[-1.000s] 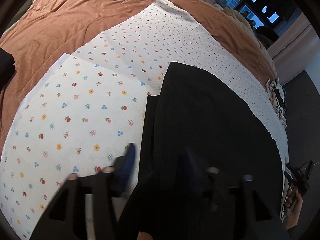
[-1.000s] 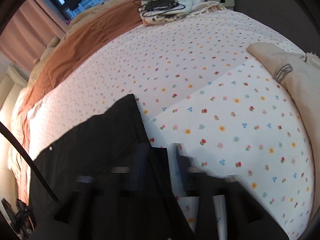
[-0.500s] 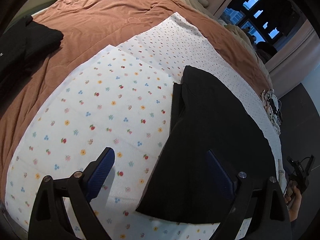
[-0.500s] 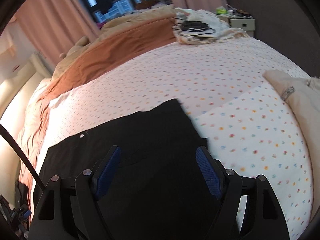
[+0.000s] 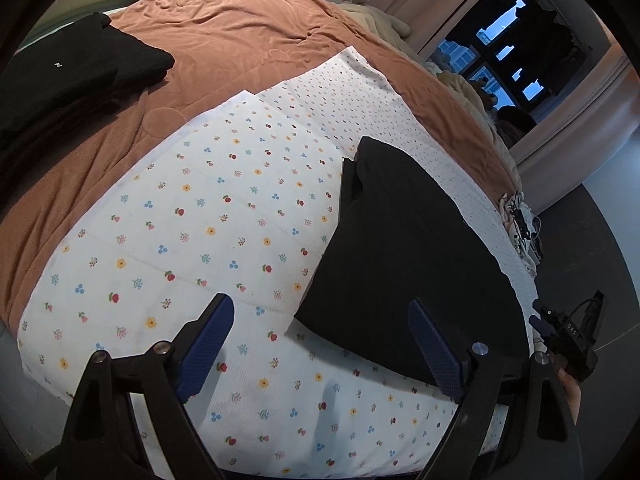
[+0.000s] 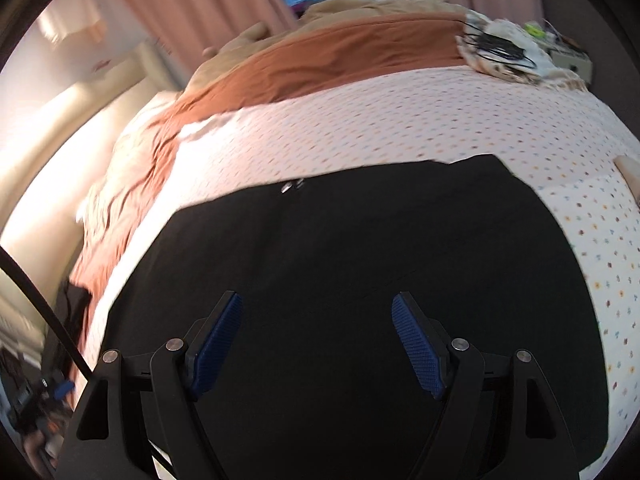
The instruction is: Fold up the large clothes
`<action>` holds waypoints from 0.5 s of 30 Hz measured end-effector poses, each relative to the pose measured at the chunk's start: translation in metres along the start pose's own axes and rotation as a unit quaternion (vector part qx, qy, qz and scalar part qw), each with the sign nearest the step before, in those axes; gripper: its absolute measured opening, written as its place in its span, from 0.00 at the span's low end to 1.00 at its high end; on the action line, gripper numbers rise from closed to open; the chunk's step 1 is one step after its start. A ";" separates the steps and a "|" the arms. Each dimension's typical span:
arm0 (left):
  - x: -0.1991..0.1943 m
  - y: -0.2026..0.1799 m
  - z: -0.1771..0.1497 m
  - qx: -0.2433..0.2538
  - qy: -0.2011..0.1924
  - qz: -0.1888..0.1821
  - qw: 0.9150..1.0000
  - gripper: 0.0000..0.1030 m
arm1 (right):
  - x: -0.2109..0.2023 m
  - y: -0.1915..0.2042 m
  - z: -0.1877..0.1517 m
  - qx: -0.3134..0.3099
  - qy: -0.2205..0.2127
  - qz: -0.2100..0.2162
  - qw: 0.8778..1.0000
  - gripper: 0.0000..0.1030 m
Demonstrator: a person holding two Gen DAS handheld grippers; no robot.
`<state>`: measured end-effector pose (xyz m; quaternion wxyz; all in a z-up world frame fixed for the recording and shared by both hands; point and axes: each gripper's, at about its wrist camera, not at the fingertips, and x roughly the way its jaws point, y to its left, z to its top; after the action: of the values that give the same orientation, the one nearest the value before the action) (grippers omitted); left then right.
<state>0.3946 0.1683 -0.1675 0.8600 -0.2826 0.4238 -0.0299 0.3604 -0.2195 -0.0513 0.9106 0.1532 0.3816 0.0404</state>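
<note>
A black garment (image 5: 404, 248) lies folded flat on the white floral sheet (image 5: 208, 232), right of centre in the left wrist view. It fills the middle of the right wrist view (image 6: 352, 280). My left gripper (image 5: 320, 344) is open and empty, raised above the sheet by the garment's near left corner. My right gripper (image 6: 318, 340) is open and empty, raised above the garment's middle. The right gripper also shows at the right edge of the left wrist view (image 5: 568, 336).
A brown blanket (image 5: 224, 48) covers the far side of the bed. Another folded black garment (image 5: 68, 76) lies on it at the far left. A pile of cloth with black cables (image 6: 508, 52) sits at the bed's far right corner. Curtains and a dark window (image 5: 500, 44) stand behind.
Both grippers were shut on the black garment's edge a second ago. They have let go, opened, and pulled up and back. The garment now lies flat.
</note>
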 end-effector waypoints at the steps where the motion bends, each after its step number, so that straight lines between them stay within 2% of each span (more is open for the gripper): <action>1: 0.000 0.002 -0.002 0.000 0.002 -0.003 1.000 0.80 | 0.001 0.005 -0.006 -0.008 0.003 0.004 1.000 0.74; 2: 0.001 0.003 -0.003 -0.002 0.005 -0.007 1.000 0.77 | 0.004 0.010 -0.015 -0.015 0.008 0.010 1.000 0.74; 7: 0.005 0.009 -0.011 -0.011 0.018 -0.031 0.999 0.77 | 0.030 0.034 -0.064 -0.051 0.063 0.012 0.997 0.74; 12: 0.018 0.013 -0.020 -0.014 0.034 -0.034 0.999 0.77 | 0.033 0.061 -0.093 -0.105 0.062 -0.026 0.992 0.74; 15: 0.021 0.020 -0.020 -0.029 0.030 -0.042 0.998 0.76 | 0.028 0.077 -0.105 -0.133 0.060 -0.038 0.989 0.74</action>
<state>0.3889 0.1698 -0.2020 0.8365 -0.3236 0.4379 -0.0621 0.3092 -0.1152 -0.1157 0.8991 0.0135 0.4327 0.0655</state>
